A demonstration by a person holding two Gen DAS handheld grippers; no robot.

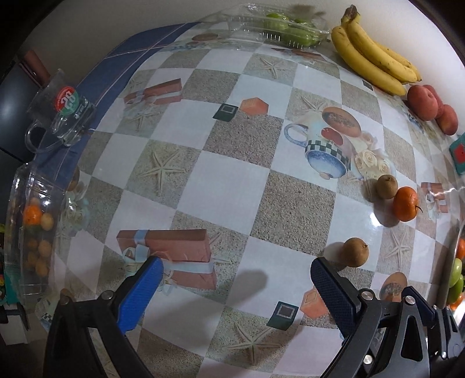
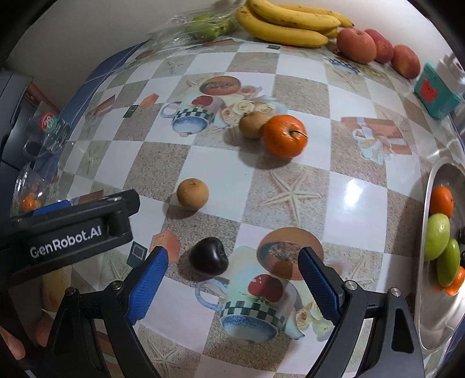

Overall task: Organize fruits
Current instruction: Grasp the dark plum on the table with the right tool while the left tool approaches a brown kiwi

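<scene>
Both tools point down at the worktop (image 1: 232, 186) and both hold nothing. The left tool (image 1: 235, 270) stands wide over a bare part of the cloth, with a small brown fruit (image 1: 355, 251) just past its right finger. The right tool (image 2: 232, 261) also stands wide, and a dark plum (image 2: 208, 259) lies between its fingers, closer to the left one, not yet touched. I think the plum is the next fruit to be picked up.

Like fruits seem to sit together. The bananas (image 2: 287, 26) and red peaches (image 2: 377, 49) lie along the far edge. A metal tray (image 2: 436, 319) at the right edge holds green fruits (image 2: 441, 250) and oranges. Still loose in the middle are an orange (image 2: 285, 135) touching another brown fruit (image 2: 252, 125).

The left tool's side reads "GenRobot.AI". A glass mug (image 1: 62, 116) near the left edge has a red and green sticker I cannot read.
</scene>
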